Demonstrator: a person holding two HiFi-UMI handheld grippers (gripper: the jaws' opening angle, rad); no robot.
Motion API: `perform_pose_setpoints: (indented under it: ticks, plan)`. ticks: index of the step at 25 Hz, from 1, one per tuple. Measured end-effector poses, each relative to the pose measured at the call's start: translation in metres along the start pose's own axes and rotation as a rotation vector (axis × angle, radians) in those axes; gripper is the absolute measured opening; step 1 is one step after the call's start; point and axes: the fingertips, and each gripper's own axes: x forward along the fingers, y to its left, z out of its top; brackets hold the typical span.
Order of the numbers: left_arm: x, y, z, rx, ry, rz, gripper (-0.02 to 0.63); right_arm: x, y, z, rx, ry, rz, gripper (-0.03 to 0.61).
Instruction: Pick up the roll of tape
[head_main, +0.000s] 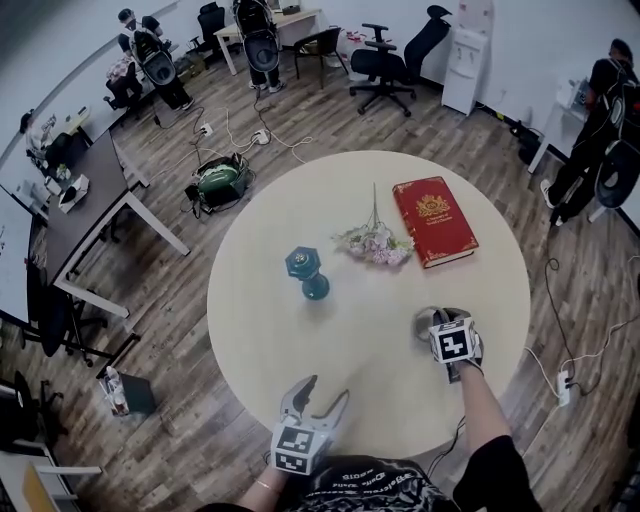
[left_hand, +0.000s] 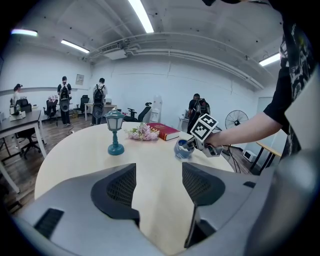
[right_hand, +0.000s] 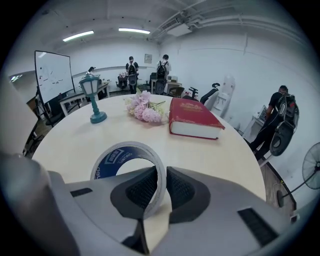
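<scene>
The roll of tape (right_hand: 131, 161) is white with a blue inner core. My right gripper (right_hand: 161, 187) is shut on its wall, one pad inside the ring and one outside. In the left gripper view the roll of tape (left_hand: 183, 149) hangs tilted just above the table in the right gripper (left_hand: 190, 144). From the head view the tape (head_main: 426, 321) peeks out beyond my right gripper (head_main: 437, 325) at the table's right front. My left gripper (head_main: 322, 391) rests open and empty near the front edge; in its own view the left gripper (left_hand: 157, 186) frames bare tabletop.
On the round beige table (head_main: 300, 210) stand a teal lantern (head_main: 308, 273), a spray of pink flowers (head_main: 375, 242) and a red book (head_main: 433, 220). Beyond are office chairs (head_main: 388, 62), desks (head_main: 85, 205), floor cables and several people.
</scene>
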Motion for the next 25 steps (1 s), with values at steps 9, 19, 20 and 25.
perform_pose_setpoints:
  ticks: [9, 19, 20, 25]
  plan:
    - [-0.009, -0.006, 0.002, 0.032, -0.012, -0.035, 0.293, -0.040, 0.001, 0.026, 0.065, -0.126, -0.073, 0.063]
    - [-0.020, -0.013, 0.003, 0.041, -0.044, -0.075, 0.293, -0.096, 0.025, 0.039, 0.136, -0.236, -0.089, 0.063]
    - [-0.021, -0.014, 0.003, 0.042, -0.047, -0.076, 0.293, -0.102, 0.028, 0.041, 0.138, -0.248, -0.091, 0.063]
    - [-0.027, -0.018, 0.002, 0.041, -0.067, -0.095, 0.293, -0.133, 0.040, 0.043, 0.155, -0.301, -0.111, 0.063]
